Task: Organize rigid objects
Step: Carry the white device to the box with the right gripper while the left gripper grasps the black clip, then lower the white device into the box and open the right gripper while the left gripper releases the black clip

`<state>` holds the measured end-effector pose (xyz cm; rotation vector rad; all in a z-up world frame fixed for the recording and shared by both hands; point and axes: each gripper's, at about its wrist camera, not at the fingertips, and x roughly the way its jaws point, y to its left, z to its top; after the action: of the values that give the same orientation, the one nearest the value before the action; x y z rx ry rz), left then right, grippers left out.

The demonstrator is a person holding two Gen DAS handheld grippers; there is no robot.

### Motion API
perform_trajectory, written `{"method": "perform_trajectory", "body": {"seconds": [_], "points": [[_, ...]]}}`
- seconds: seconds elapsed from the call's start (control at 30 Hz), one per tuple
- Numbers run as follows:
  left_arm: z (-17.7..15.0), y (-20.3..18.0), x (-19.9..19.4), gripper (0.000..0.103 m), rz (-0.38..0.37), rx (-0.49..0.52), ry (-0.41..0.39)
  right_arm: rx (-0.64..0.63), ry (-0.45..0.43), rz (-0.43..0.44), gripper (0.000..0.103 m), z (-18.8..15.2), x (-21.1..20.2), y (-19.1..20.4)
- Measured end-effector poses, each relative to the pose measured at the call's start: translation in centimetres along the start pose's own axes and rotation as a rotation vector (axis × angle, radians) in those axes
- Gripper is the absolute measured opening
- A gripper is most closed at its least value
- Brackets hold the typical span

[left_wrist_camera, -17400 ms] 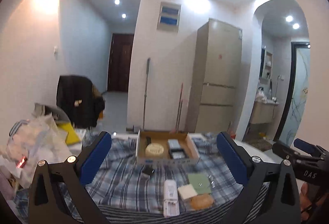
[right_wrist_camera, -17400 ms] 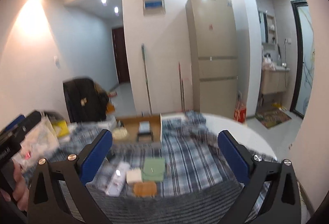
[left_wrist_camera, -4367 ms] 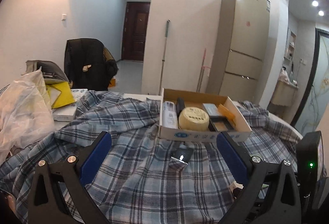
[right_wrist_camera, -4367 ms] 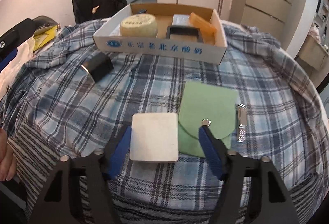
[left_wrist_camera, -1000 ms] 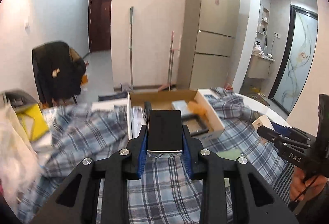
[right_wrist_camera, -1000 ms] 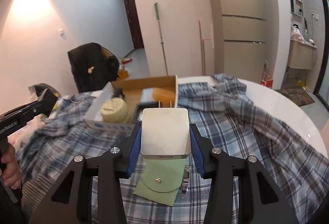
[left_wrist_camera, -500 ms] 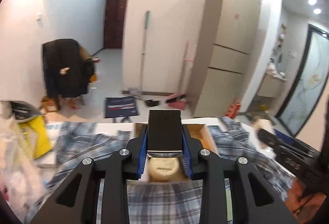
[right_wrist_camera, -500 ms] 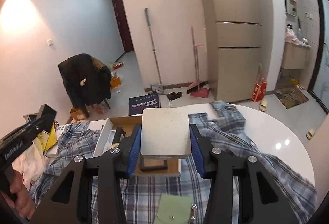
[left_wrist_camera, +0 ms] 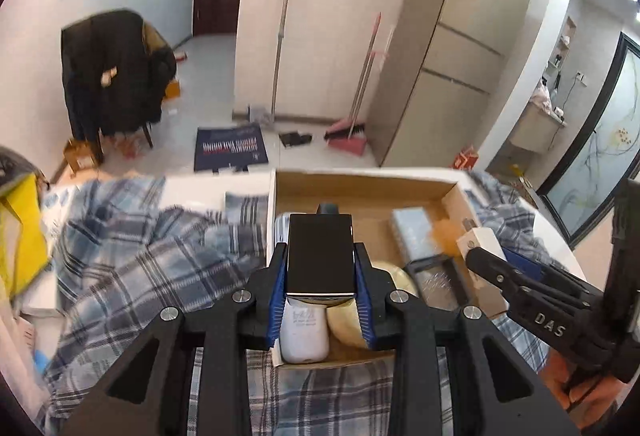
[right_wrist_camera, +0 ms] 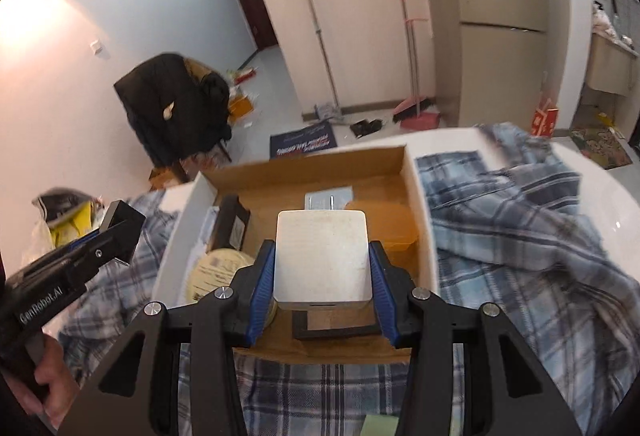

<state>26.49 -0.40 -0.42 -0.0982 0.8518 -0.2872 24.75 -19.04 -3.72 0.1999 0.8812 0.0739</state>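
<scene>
A black slab (left_wrist_camera: 321,254) and a white square block (right_wrist_camera: 322,256) sit level above the open cardboard box (right_wrist_camera: 320,166).

Home interior, tall fridge (left_wrist_camera: 460,48) by wall, mop (left_wrist_camera: 282,36) & broom (right_wrist_camera: 412,68), coat-draped chair (left_wrist_camera: 112,76), doormat (left_wrist_camera: 230,148)

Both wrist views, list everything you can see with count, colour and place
cardboard box: 1, brown with white sides, on the table
plaid cloth: 1, blue-white, over the table
black block: 1, between the left fingers, above the box
white block: 1, between the right fingers, above the box
round tin: 1, pale yellow, box left
orange case: 1, box right
green pouch: 1, on the cloth, near edge
fridge: 1, beige, back wall
left gripper: black, blue pads
right gripper: black, blue pads
</scene>
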Motion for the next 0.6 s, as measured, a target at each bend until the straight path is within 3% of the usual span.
{"method": "perform_trajectory", "body": {"seconds": [0.13, 0.4, 0.6], "points": [[-0.7, 0.4, 1.9, 0.032, 0.020, 0.000, 0.048, 0.024, 0.074, -0.009, 0.044, -0.5, 2.4, -0.9], [-1.8, 0.5, 4.9, 0.032, 0.024, 0.017, 0.100, 0.004, 0.058, -0.012, 0.044, -0.8, 1.6, -1.2], [-1.9, -0.1, 5.5, 0.032, 0.028, 0.035, 0.111, 0.040, 0.101, 0.032, 0.044, -0.6, 2.0, -2.1]]}}
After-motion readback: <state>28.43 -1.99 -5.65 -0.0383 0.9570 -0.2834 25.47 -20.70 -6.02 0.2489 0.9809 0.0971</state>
